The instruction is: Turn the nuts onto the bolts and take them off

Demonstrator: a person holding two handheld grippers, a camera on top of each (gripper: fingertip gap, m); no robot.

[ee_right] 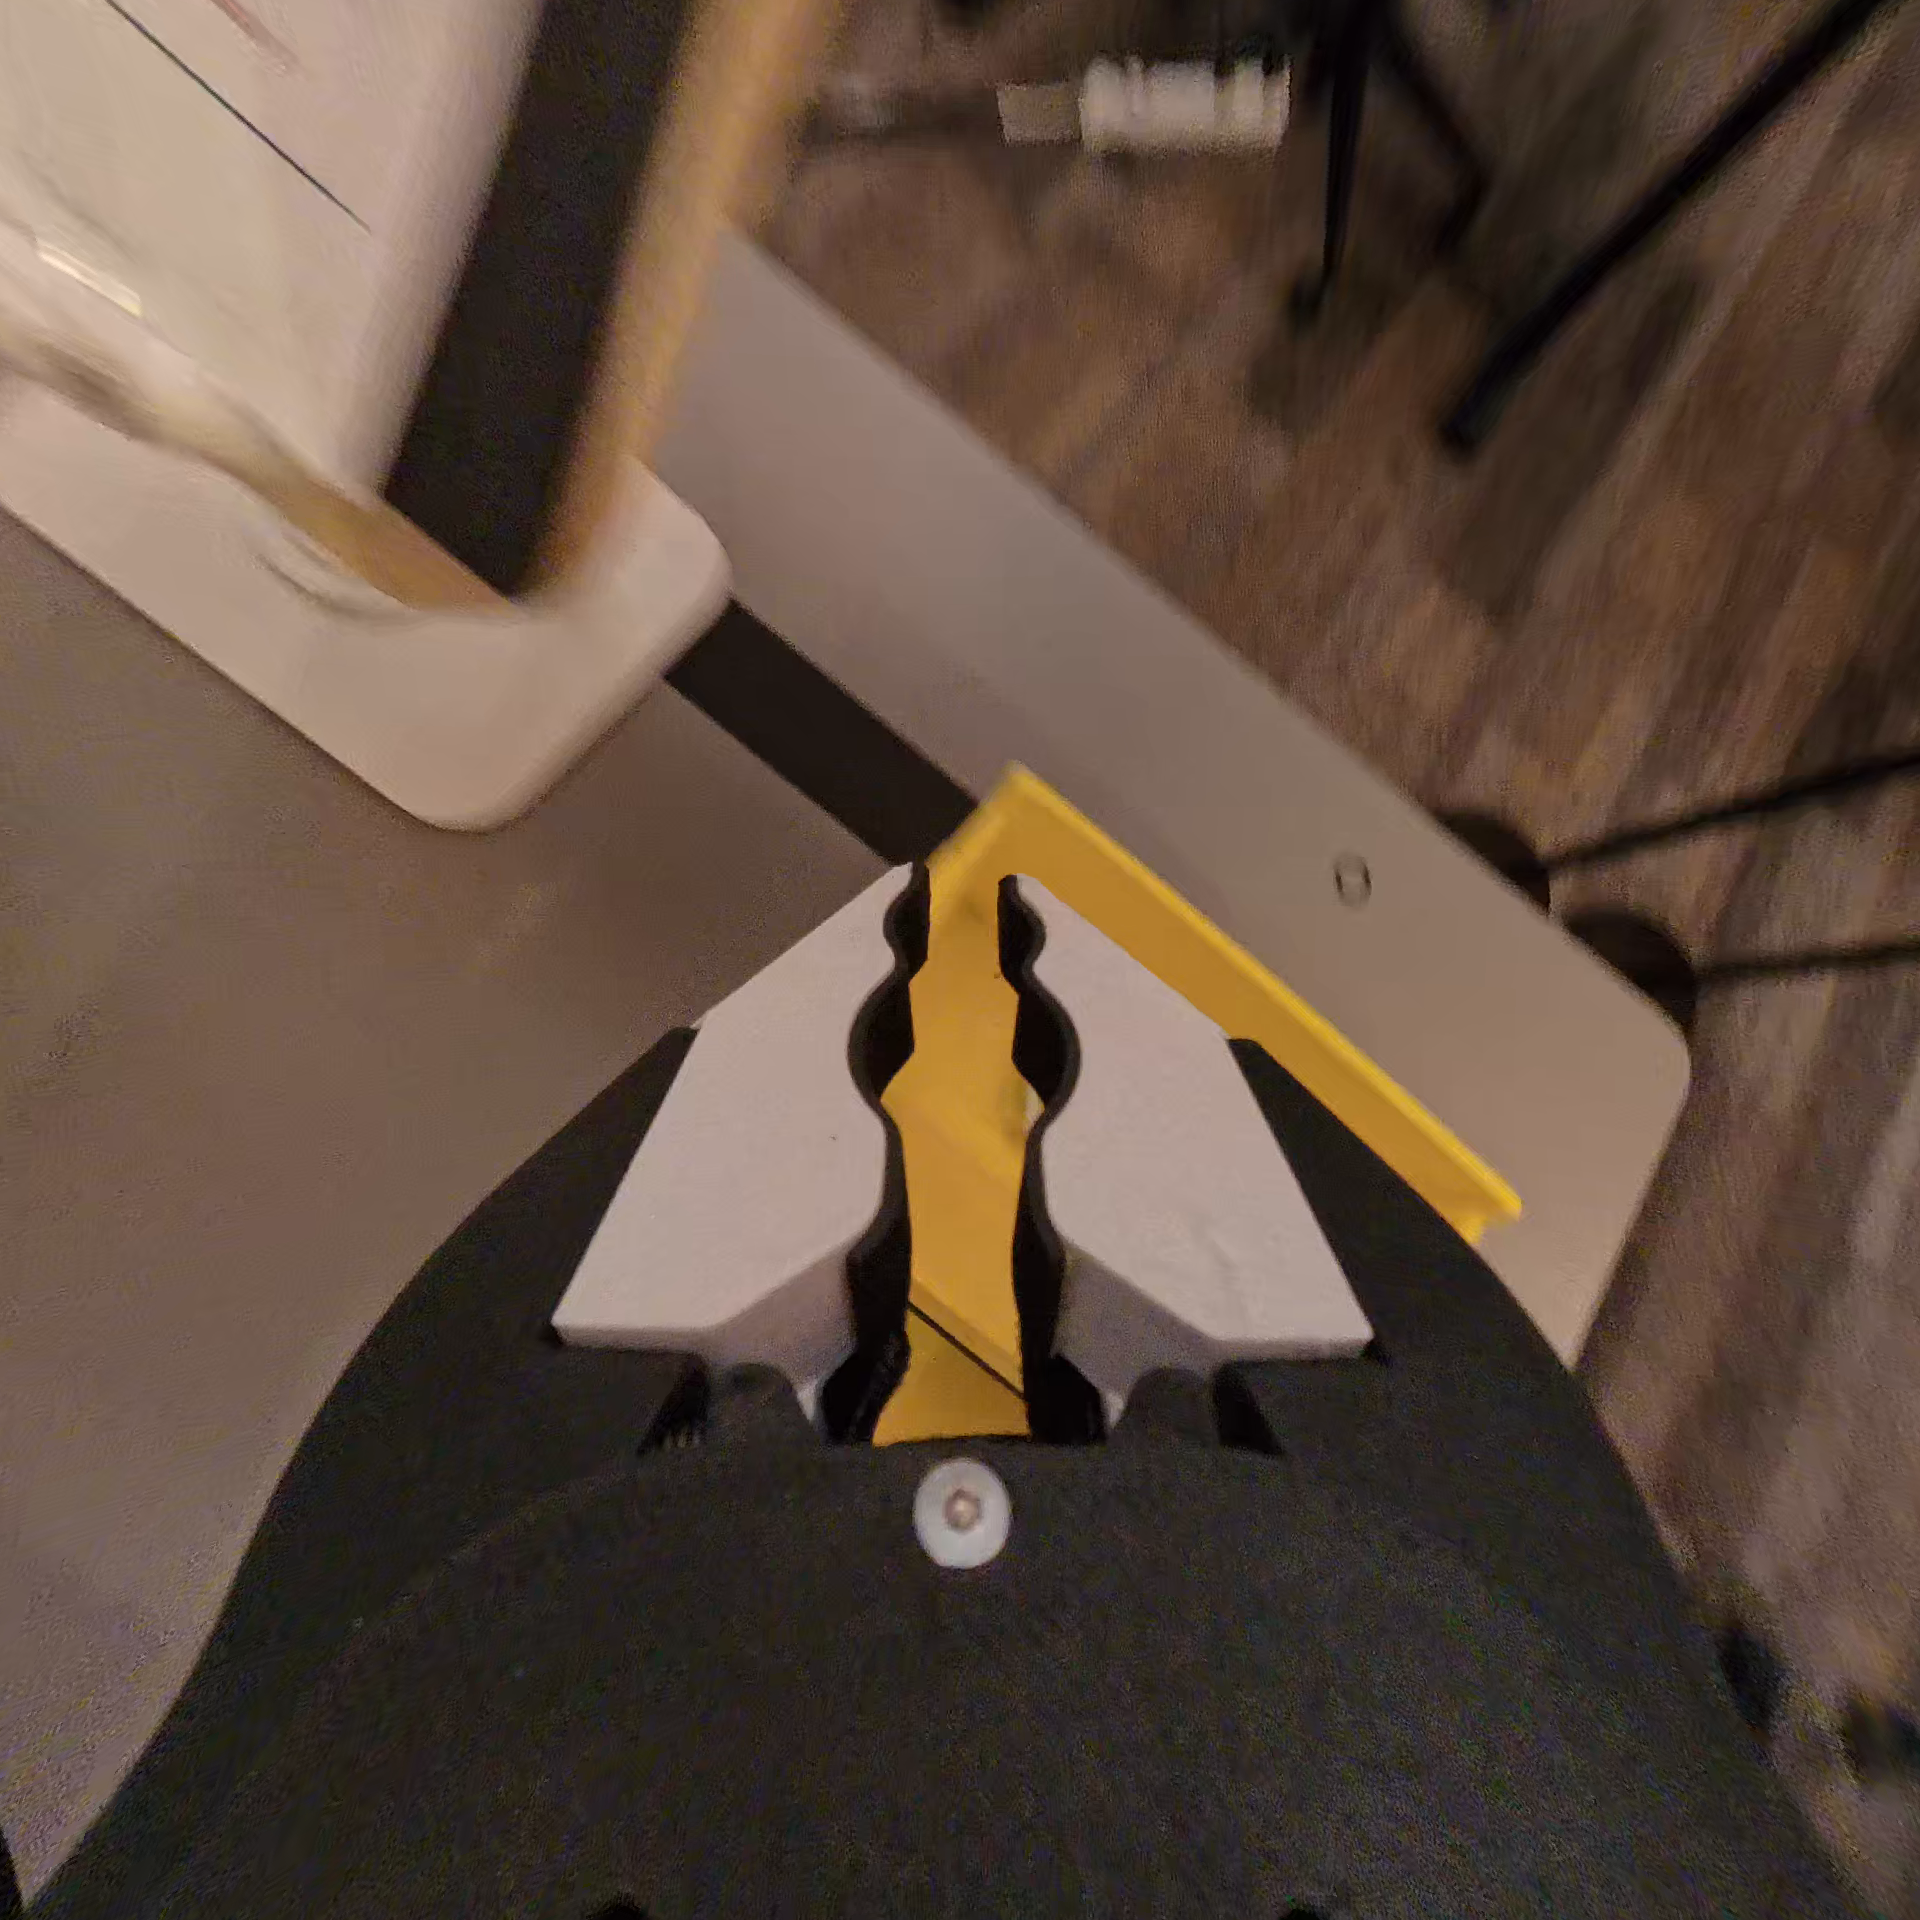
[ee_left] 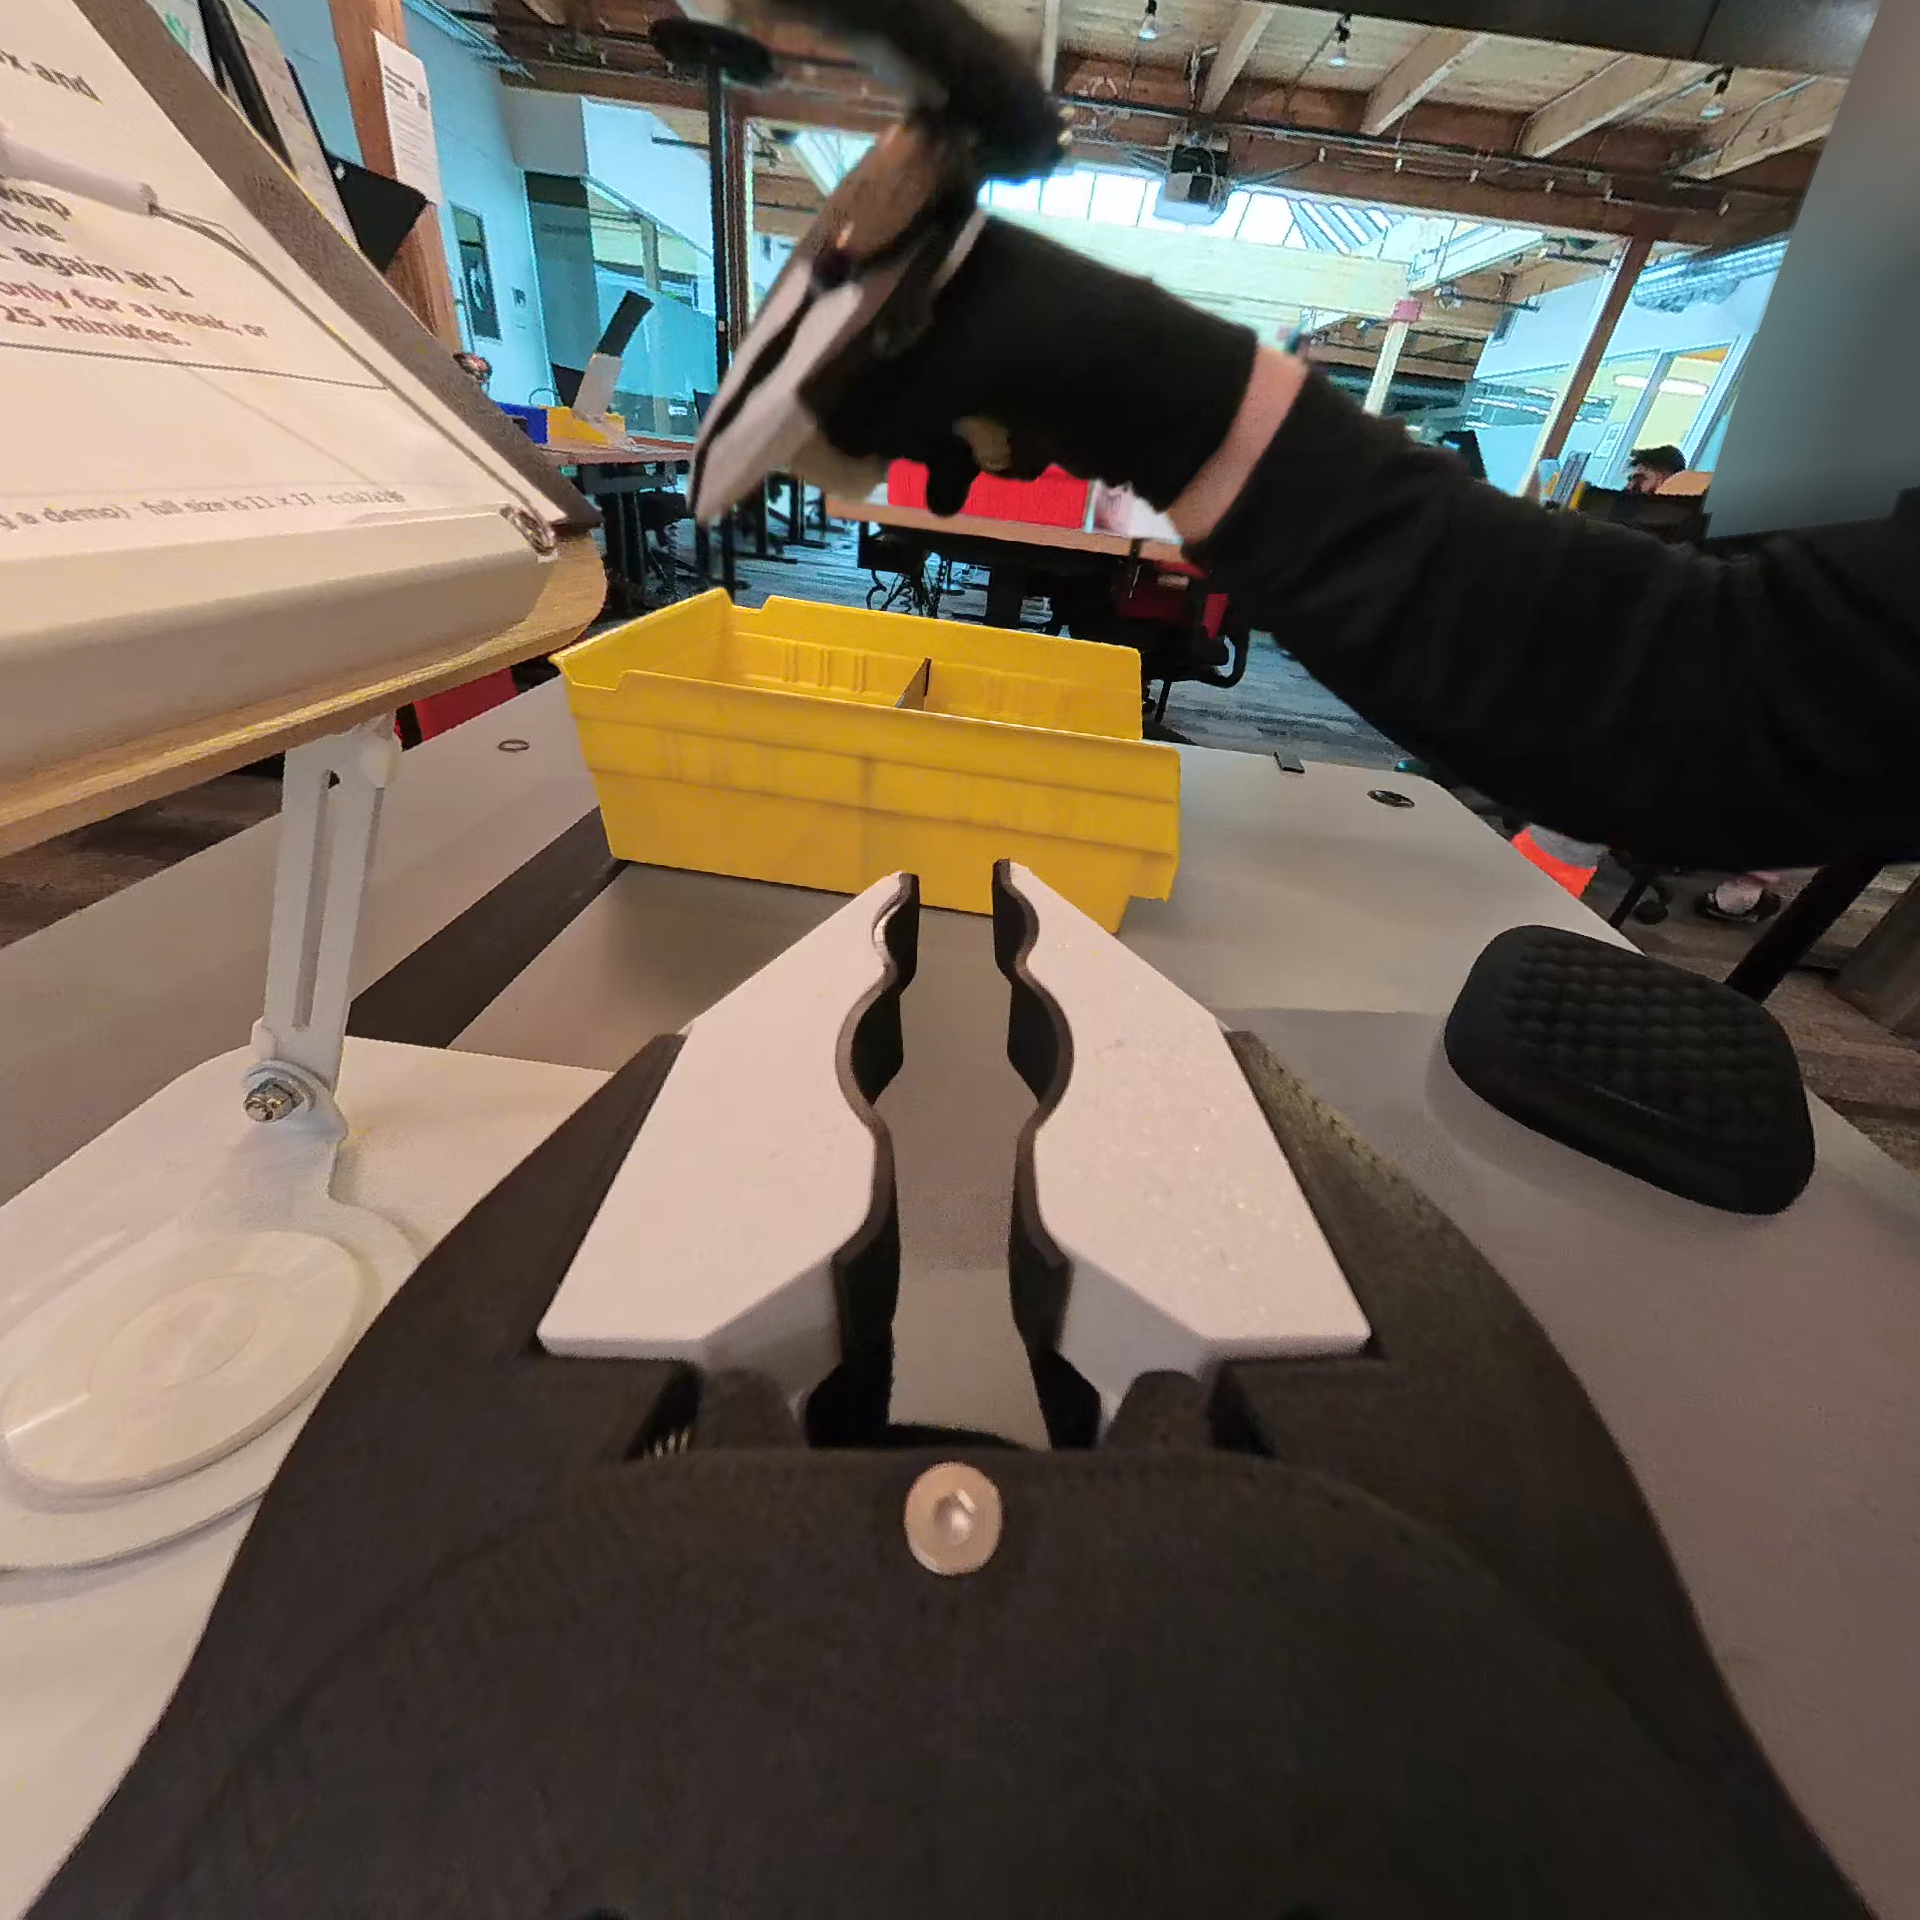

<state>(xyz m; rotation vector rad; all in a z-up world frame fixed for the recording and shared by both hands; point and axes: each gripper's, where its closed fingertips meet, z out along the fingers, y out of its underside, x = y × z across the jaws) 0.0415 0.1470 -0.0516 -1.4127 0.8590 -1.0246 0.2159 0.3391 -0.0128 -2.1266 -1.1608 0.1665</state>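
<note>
A yellow bin (ee_left: 883, 769) with a grey divider (ee_left: 914, 681) stands on the grey table (ee_left: 1340, 935) just ahead of my left gripper (ee_left: 956, 883). This gripper sits low over the table, its white fingers a narrow gap apart with nothing between them. My right gripper (ee_left: 727, 457), held by a black-gloved hand (ee_left: 1039, 364), hangs blurred in the air above the bin. In the right wrist view it (ee_right: 961, 883) looks down into the bin (ee_right: 1195, 977), jaws slightly apart and empty. No nuts or bolts show in either view.
A slanted board with printed sheets (ee_left: 208, 416) on a white stand (ee_left: 312, 904) overhangs the table's left side; its base shows in the right wrist view (ee_right: 468, 675). A black textured pad (ee_left: 1631, 1060) lies at the right. The table's far edge (ee_right: 1143, 623) runs just behind the bin. Left tips to right tips: about 25 cm.
</note>
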